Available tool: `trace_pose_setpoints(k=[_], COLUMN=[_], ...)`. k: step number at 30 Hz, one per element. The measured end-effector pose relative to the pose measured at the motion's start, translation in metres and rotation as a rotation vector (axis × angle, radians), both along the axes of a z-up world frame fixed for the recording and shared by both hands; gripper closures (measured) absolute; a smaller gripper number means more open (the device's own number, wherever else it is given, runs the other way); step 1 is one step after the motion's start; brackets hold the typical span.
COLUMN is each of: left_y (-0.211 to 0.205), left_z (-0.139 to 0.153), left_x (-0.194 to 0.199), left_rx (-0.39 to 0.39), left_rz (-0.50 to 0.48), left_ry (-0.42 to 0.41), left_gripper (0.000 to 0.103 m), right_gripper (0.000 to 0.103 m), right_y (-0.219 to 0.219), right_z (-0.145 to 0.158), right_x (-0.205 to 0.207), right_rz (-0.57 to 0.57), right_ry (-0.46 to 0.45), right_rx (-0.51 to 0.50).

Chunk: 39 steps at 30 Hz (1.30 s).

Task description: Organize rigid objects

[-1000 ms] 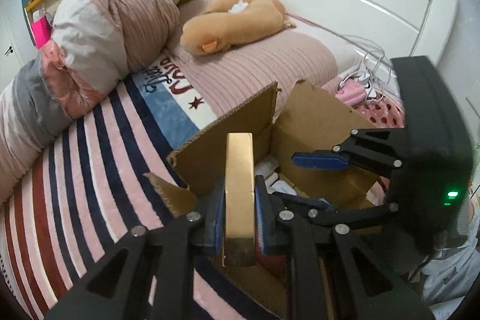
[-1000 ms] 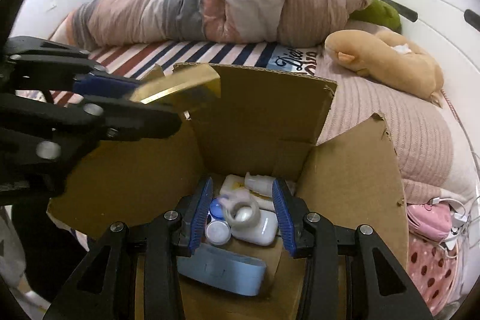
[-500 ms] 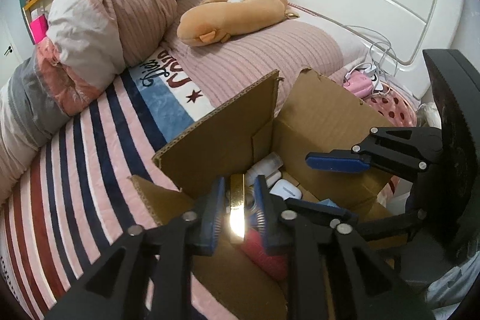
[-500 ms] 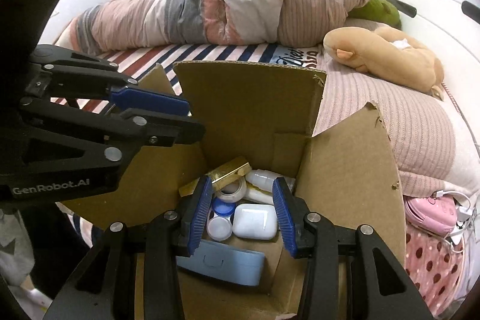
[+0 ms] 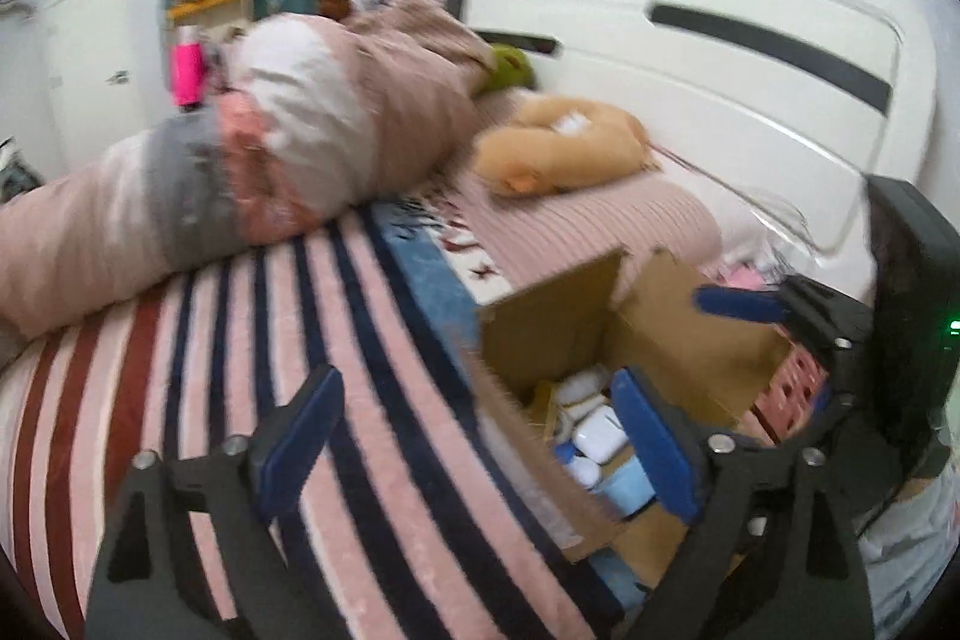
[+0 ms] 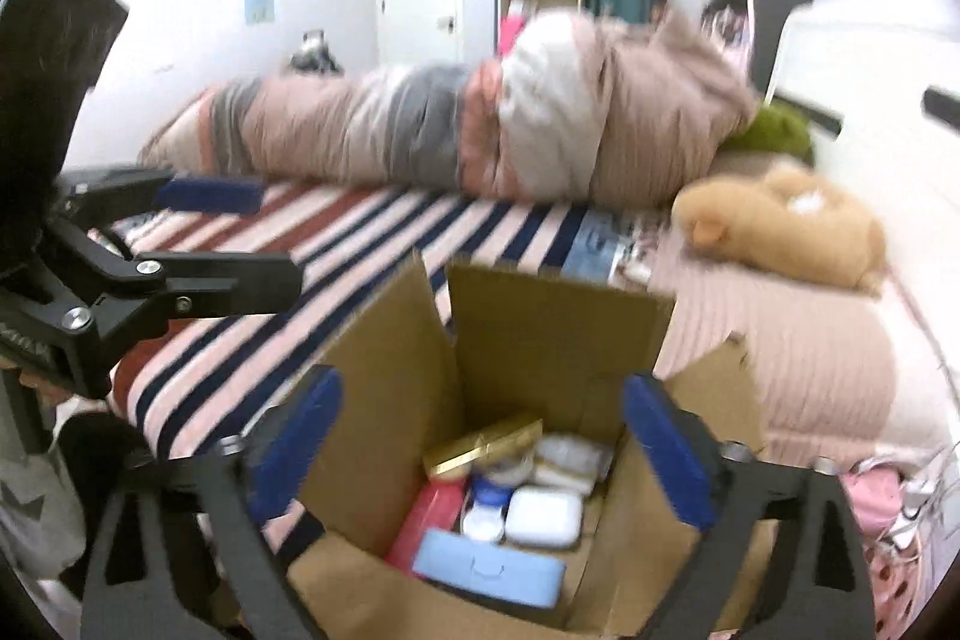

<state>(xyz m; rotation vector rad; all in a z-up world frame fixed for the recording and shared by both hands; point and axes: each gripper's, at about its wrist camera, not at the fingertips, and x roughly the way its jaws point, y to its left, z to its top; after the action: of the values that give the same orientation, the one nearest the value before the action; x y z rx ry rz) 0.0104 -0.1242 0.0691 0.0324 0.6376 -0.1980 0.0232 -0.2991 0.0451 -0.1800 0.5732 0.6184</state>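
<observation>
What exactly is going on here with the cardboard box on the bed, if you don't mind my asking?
A person holding a claw in each hand is sorting small rigid items into an open brown cardboard box on the striped bed cover. Both the left claw and right claw are open and empty. A flat gold rectangular case lies in the box, above a red item, a white rounded case and a light blue rectangular case.

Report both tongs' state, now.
Left tongs: open, holding nothing.
Right tongs: open, holding nothing, above the box.
</observation>
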Motion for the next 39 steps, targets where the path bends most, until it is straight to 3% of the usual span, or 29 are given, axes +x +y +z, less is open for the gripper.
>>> trace_pose_setpoints(k=[4,8,12,39], left_y=[0.025,0.051,0.064,0.067], left_z=[-0.001,-0.011,-0.018,-0.024], left_x=[-0.020,-0.025,-0.024,-0.031], left_rx=[-0.019,-0.077,-0.061,-0.052], left_rz=[0.111,0.164,0.209,0.218], left_ry=[-0.080,-0.094,-0.107,-0.105], left_gripper=[0.005,0.005,0.005,0.005], right_gripper=[0.000,0.000,0.000,0.001], right_y=[0.003,0.005,0.006,0.010], right_z=[0.009,0.010,0.010,0.005], right_x=[-0.014,-0.020,-0.019,-0.012], right_rz=[0.040,0.034,0.016,-0.021], right_ry=[-0.070,-0.084,-0.083,-0.039], right_rx=[0.072,0.121,0.159,0.155])
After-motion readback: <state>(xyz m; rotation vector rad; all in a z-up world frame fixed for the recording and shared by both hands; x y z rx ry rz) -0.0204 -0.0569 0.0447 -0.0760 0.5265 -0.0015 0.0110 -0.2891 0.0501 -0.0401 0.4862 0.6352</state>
